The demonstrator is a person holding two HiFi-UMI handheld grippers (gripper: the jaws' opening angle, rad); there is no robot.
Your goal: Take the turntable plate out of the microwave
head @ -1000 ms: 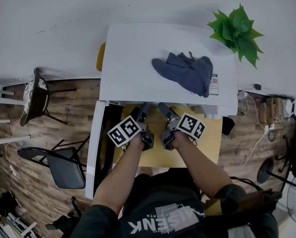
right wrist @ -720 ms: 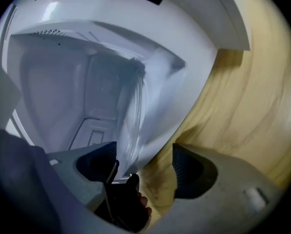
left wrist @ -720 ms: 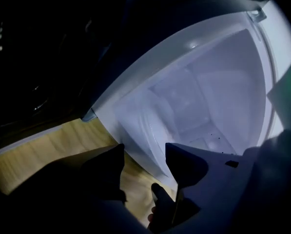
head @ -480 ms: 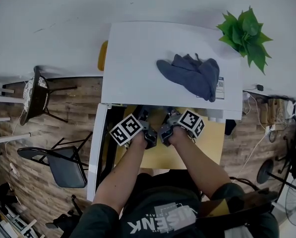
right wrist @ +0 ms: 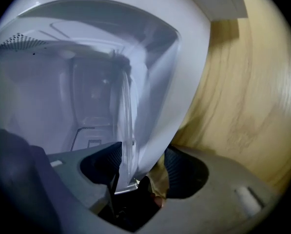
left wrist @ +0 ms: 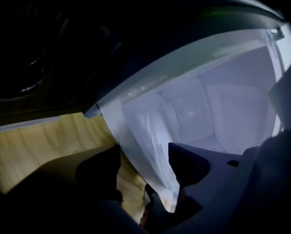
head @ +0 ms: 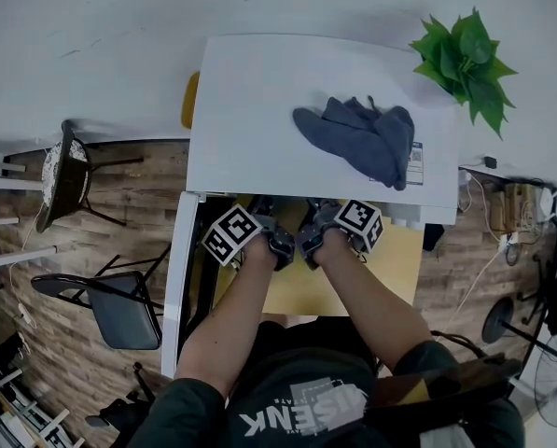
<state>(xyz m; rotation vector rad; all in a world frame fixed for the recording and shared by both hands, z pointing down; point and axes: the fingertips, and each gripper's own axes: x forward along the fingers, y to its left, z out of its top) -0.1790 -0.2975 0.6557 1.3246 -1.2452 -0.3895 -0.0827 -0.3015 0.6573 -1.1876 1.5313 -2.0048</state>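
Note:
The white microwave (head: 259, 110) stands on a yellow wooden table (head: 395, 259), its door (head: 177, 278) swung open at the left. Both grippers reach into its mouth, and in the head view their fingertips are hidden under its top. The clear glass turntable plate (left wrist: 150, 130) runs tilted between the left gripper's (left wrist: 144, 167) jaws. Those jaws have just been opening, and wood shows between one finger (left wrist: 101, 172) and the glass. The right gripper's (right wrist: 138, 167) jaws have just been closing, and the plate's rim (right wrist: 126, 116) fills the gap between its pads.
A blue cloth (head: 357, 138) lies on the microwave's top and a green plant (head: 465, 59) stands at its far right. A black chair (head: 119, 311) and a stool (head: 63, 175) are on the wooden floor to the left. Cables lie at the right.
Both grippers have pushed a little further under the microwave's top edge, so less of their fingers shows. Their marker cubes have rolled slightly. The cloth and the door have not moved.

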